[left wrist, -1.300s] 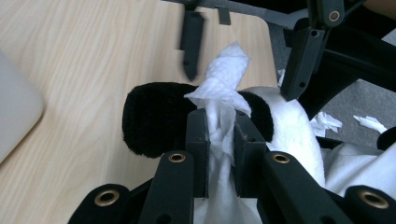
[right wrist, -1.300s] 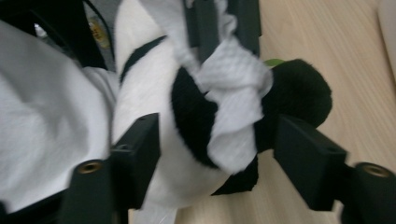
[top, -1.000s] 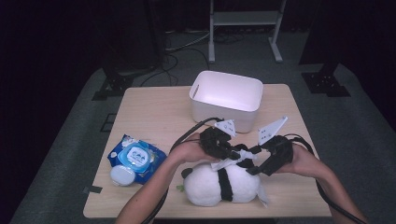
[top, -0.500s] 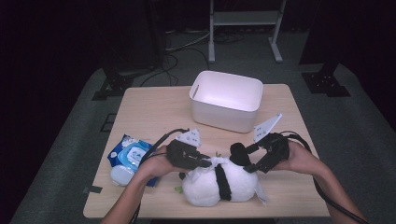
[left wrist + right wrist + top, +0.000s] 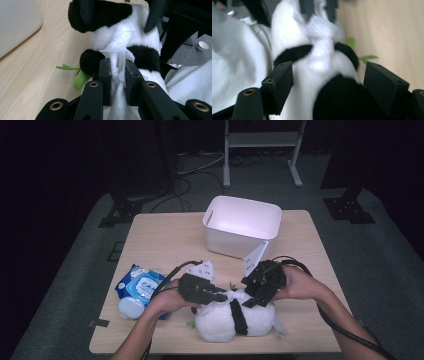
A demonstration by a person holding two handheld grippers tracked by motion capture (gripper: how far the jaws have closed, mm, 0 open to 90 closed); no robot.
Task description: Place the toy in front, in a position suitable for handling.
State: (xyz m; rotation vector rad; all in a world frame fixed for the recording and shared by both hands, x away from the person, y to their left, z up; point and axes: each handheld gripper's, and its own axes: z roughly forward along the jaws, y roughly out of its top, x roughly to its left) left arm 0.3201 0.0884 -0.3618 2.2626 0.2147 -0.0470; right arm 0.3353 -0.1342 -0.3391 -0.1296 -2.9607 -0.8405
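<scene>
A black-and-white plush panda (image 5: 220, 325) lies near the table's front edge. A white wipe (image 5: 117, 42) is draped over its fur. My left gripper (image 5: 220, 296) reaches in from the left and is shut on a bunched fold of that wipe (image 5: 117, 65). My right gripper (image 5: 252, 300) comes from the right over the panda's black band. Its jaws have just been opening and stand wide on either side of the panda's body (image 5: 299, 32) without squeezing it (image 5: 329, 75). A green felt leaf (image 5: 80, 80) sticks out beside the toy.
A white plastic bin (image 5: 242, 225) stands behind the panda at the table's middle back. A blue pack of wet wipes (image 5: 142, 287) with a round lid lies at the front left. The tabletop (image 5: 165, 245) is light wood.
My left gripper slid left from the panda's middle to its left end with the wipe. My right gripper moved left over the panda, and its jaws are wider apart.
</scene>
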